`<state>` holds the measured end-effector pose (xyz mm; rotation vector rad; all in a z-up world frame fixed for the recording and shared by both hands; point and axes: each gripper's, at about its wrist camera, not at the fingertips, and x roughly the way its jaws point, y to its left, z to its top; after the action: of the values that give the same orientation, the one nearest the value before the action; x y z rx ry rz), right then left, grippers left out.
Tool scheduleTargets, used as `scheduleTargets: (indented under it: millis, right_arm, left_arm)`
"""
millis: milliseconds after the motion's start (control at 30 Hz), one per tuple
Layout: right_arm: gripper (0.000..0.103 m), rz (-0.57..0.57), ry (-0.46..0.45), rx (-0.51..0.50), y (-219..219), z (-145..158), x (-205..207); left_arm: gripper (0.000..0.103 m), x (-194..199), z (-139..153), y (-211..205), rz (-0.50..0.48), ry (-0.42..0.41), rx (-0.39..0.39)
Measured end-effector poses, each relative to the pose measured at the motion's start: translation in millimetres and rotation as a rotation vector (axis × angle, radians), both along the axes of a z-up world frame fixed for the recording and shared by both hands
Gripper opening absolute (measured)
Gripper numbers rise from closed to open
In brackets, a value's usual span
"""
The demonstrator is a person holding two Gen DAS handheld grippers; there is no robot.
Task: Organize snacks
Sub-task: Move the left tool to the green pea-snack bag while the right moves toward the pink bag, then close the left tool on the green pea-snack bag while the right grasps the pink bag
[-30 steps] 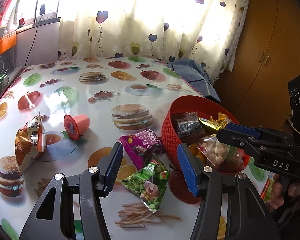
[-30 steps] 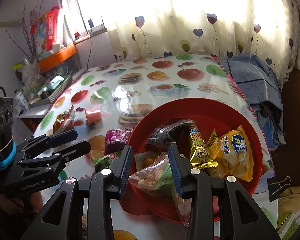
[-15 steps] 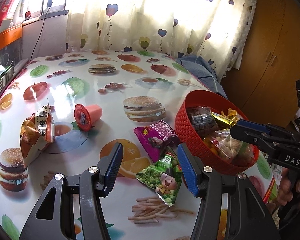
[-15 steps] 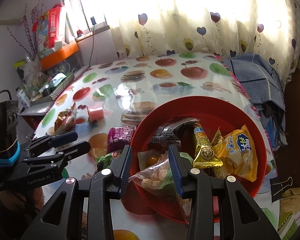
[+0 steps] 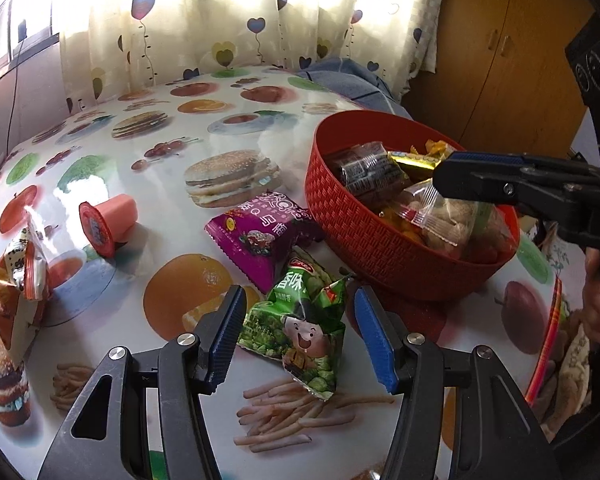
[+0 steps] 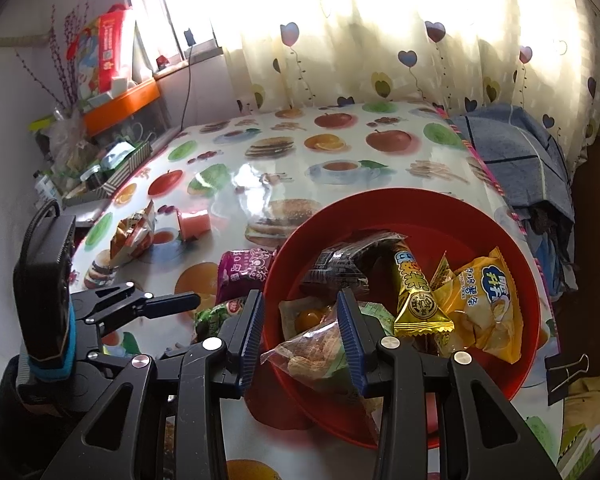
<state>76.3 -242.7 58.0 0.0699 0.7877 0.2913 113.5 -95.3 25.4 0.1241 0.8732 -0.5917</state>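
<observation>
A red woven basket [image 5: 364, 240] [image 6: 420, 208] holds several snack packets. My left gripper [image 5: 300, 336] is open, its fingers on either side of a green pea snack packet [image 5: 300, 328] lying on the table. A purple packet [image 5: 260, 236] lies just beyond it, against the basket. My right gripper [image 6: 300, 336] is open over the basket's near rim, around a clear packet of biscuits [image 6: 316, 352] that rests in the basket. An orange jelly cup [image 5: 108, 220] on its side and an orange-brown packet [image 5: 16, 292] lie at the left.
The table has a glossy food-print cloth [image 5: 220, 120]. A blue cloth [image 6: 516, 152] hangs over its far right edge. A wooden cupboard [image 5: 500, 60] stands on the right. Cluttered trays and boxes [image 6: 100, 160] sit by the window at the left.
My left gripper has moved forward and down to the green packet, which now sits between its fingers. The right gripper has hardly moved over the basket.
</observation>
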Motion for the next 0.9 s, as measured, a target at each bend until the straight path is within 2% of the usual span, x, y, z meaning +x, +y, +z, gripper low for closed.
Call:
scheduleTargets:
  millis: [233,367,533,733,900]
  right_arm:
    - [0.036,0.019,0.008,-0.001,4.8,-1.8,1.7]
    - [0.036,0.041,0.009,-0.004,9.4,-1.4,2.3]
    - [0.036,0.067,0.012,-0.007,18.7,-2.9,5.0]
    - [0.036,0.082,0.026,-0.008,25.7,-6.9,9.8]
    - [0.036,0.092,0.024,-0.022,31.1,-5.4,14.6]
  left_arm:
    - [0.058,1.0,-16.0,-10.5,-0.009,-0.013,0.079]
    - [0.056,-3.1,-17.0,-8.3,0.01,-0.023,0.091]
    - [0.053,-6.9,-16.7,9.5,0.071,-0.012,0.058]
    - [0.052,13.2,-15.7,32.0,0.199,0.013,0.01]
    - [0.052,22.2,-16.2,36.8,0.211,0.017,-0.014]
